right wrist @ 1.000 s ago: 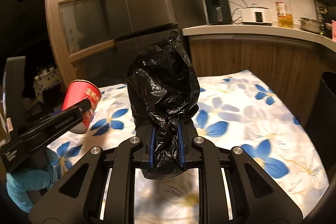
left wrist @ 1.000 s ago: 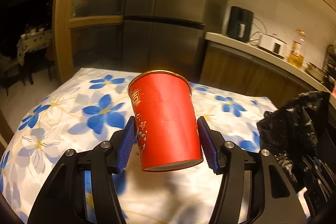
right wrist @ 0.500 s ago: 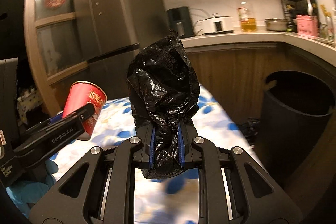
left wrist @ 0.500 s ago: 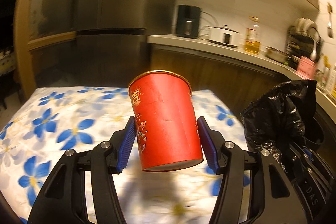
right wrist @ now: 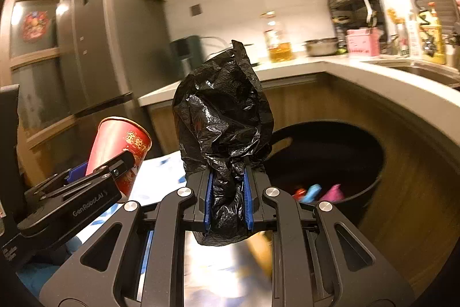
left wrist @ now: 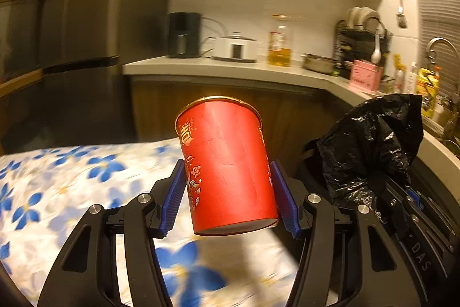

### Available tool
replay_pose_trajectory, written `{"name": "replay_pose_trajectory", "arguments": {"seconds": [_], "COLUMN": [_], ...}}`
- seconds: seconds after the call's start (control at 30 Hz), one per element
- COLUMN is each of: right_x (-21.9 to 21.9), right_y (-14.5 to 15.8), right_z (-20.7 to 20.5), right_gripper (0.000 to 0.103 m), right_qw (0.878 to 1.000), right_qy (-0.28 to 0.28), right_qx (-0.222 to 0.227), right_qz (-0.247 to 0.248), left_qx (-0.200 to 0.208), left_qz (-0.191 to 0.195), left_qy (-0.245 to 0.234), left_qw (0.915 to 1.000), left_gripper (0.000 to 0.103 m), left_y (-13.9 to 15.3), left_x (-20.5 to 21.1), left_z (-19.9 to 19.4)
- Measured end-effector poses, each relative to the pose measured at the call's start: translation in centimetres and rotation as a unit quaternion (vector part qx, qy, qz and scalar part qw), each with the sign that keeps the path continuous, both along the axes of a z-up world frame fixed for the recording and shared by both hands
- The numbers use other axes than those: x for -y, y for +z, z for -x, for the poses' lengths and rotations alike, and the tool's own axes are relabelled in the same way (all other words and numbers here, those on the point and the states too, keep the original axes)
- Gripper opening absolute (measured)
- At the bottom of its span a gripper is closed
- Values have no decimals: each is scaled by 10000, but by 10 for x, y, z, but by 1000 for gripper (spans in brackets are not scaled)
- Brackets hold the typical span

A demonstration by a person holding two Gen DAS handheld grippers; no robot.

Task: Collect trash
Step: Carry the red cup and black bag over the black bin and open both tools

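A light, crushable red paper cup (left wrist: 227,166) is clamped low on its wall by the left tool (left wrist: 228,192), while a limp black bag (right wrist: 224,117) is pinched at its gathered part by the closed right tool (right wrist: 227,200), near the dark bin (right wrist: 339,163).

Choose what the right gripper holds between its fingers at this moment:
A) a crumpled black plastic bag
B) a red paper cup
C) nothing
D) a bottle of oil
A: the right gripper has its blue pads pressed on a crumpled black plastic bag, while the red paper cup sits in the left gripper.
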State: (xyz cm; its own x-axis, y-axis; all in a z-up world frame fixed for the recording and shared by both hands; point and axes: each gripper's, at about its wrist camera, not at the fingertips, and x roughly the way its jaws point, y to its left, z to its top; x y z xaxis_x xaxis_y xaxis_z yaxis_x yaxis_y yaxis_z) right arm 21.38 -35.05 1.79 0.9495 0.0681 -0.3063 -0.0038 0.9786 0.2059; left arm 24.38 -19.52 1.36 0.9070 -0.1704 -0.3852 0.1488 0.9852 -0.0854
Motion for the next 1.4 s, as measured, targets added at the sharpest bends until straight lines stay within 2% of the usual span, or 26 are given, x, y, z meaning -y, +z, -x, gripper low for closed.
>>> {"name": "replay_pose_trajectory", "arguments": {"seconds": [0.33, 0.57, 0.8, 0.97, 1.03, 1.13, 1.4], "right_x": [79, 104, 115, 124, 124, 125, 124], "right_y": [-1, -2, -11, -17, -19, -21, -24], "right_z": [-20, -37, -54, -61, -63, -63, -59], "right_gripper": [17, 19, 21, 41, 46, 51, 61], "right_qw": [9978, 9969, 9963, 9956, 9952, 9946, 9938], "right_qy": [-656, -784, -823, -866, -894, -943, -995], "right_qx": [-31, -51, -247, -371, -403, -426, -485], "right_qz": [-78, -58, 40, -12, -1, 3, 32], "left_qx": [158, 329, 180, -13, -47, -68, -112], "left_qz": [82, -14, -12, 72, 33, 50, 67], "left_qy": [-711, -1069, -1252, -1312, -1296, -1244, -1066], "left_qw": [9973, 9937, 9920, 9913, 9916, 9922, 9942], "left_gripper": [58, 60, 62, 64, 68, 75, 80], "left_y": [5, -1, -13, -21, -23, -24, -26], "left_x": [80, 114, 128, 127, 127, 125, 113], "left_z": [-35, -50, -66, -75, -76, -77, -74]}}
